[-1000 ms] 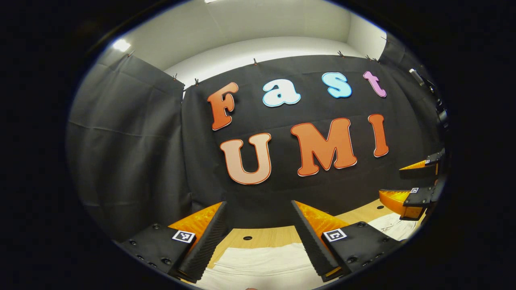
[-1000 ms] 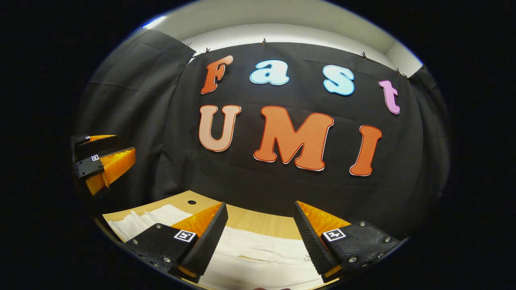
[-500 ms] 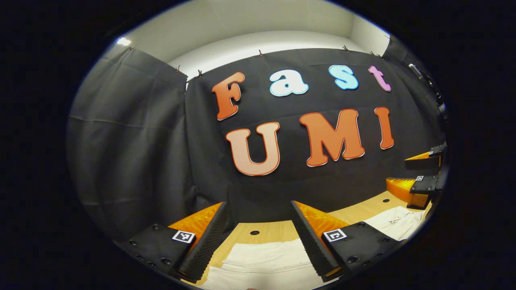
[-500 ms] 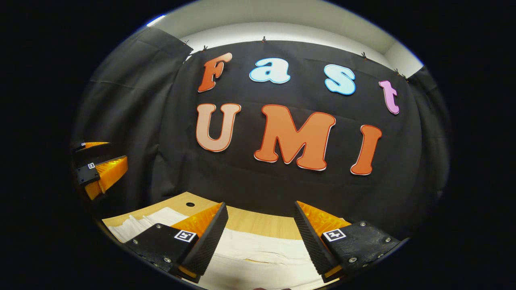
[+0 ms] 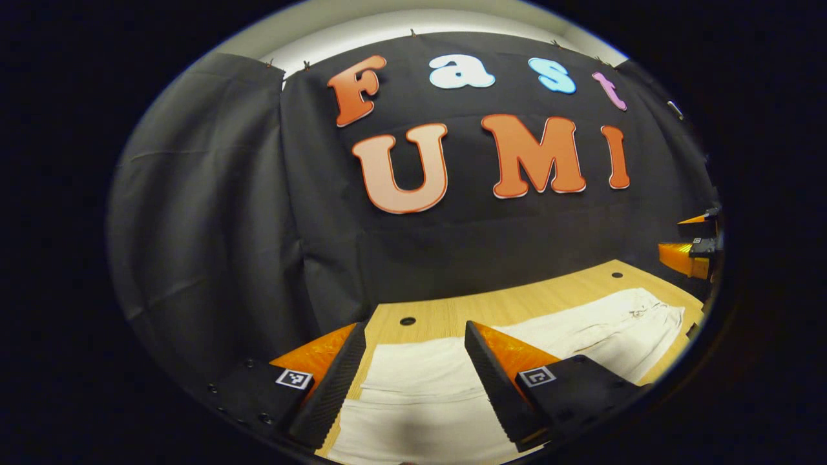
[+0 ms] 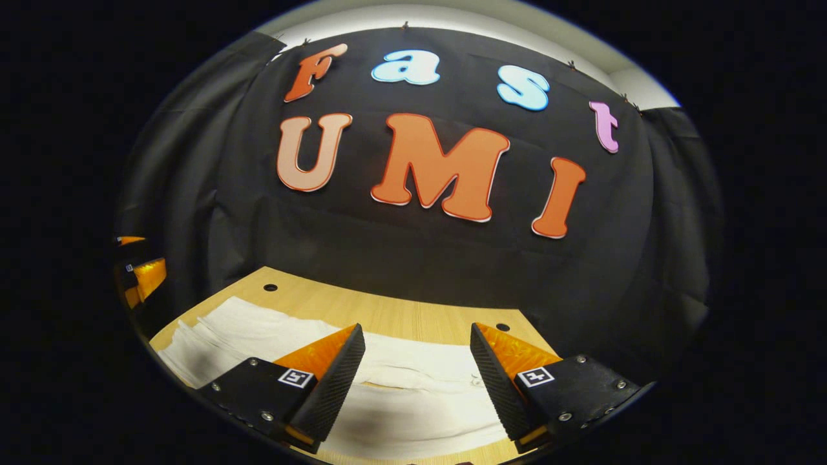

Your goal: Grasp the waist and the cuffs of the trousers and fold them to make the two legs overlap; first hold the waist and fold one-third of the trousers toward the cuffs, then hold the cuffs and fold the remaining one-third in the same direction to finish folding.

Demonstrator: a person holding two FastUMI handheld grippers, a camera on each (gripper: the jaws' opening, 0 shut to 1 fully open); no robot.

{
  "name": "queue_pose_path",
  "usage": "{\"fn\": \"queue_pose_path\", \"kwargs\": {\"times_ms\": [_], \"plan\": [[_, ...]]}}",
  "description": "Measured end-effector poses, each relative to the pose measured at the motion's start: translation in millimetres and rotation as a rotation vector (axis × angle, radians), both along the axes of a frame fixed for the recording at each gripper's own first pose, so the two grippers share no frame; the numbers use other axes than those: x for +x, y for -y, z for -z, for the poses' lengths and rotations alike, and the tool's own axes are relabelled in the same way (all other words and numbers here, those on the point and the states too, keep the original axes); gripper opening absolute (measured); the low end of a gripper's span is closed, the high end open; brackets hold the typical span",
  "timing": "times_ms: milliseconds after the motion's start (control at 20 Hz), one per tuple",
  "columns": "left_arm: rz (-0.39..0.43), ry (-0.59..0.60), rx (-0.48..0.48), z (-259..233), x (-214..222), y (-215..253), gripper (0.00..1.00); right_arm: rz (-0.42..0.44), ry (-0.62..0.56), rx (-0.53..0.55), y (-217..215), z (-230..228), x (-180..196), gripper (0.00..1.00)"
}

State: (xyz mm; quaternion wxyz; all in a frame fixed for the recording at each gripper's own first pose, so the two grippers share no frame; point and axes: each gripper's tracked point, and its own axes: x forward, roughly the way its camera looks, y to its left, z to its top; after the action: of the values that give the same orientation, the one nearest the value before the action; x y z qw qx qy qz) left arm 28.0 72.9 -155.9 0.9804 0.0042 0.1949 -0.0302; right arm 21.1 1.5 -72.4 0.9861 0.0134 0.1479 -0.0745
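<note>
Both cameras have tipped downward since the earlier frames, so more of the tabletop (image 5: 517,300) and the trousers (image 5: 446,374) now shows beneath them. White trousers lie flat and stretched lengthwise along the wooden surface, not yet folded as far as I can judge.

The left hand-held gripper (image 5: 410,387) hangs just above one end of the cloth with its jaws spread wide and nothing between them. The right hand-held gripper (image 6: 417,384) hovers over the other end, where a seam and what looks like a button suggest the waist; its jaws are likewise apart and empty. It also appears at the far right edge of the left gripper view.

Placing 1 at each end fits the first step: pinching waist and cuffs together so the 2 legs can be brought over each other. Neither touches the cloth yet.

No containers are present.
</note>
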Motion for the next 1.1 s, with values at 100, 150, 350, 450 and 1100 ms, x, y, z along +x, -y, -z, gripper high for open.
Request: {"fn": "queue_pose_path", "kwargs": {"times_ms": [100, 150, 350, 450, 1100], "plan": [[-0.027, -0.076, -0.017, 17.0, -2.6, -1.3, 1.00, 0.005, -0.062, 0.001, 17.1, 20.9, 1.8, 0.98], [-0.043, -0.122, -0.033, 28.2, -4.2, -0.5, 1.00, -0.001, -0.094, 0.013, 24.6, 31.4, 2.1, 0.99], [-0.127, -0.297, -0.107, 70.4, -28.5, -6.8, 0.98, -0.008, -0.225, 0.158, 44.1, 76.0, 7.1, 0.98], [-0.173, -0.383, -0.144, 89.0, -41.3, -8.4, 1.00, 0.008, -0.284, 0.218, 57.2, 98.4, 4.6, 0.99], [-0.417, -0.840, -0.508, 195.3, -128.5, -21.4, 1.00, 0.136, -0.508, 0.435, 124.1, 186.5, -13.0, 0.96]]}}
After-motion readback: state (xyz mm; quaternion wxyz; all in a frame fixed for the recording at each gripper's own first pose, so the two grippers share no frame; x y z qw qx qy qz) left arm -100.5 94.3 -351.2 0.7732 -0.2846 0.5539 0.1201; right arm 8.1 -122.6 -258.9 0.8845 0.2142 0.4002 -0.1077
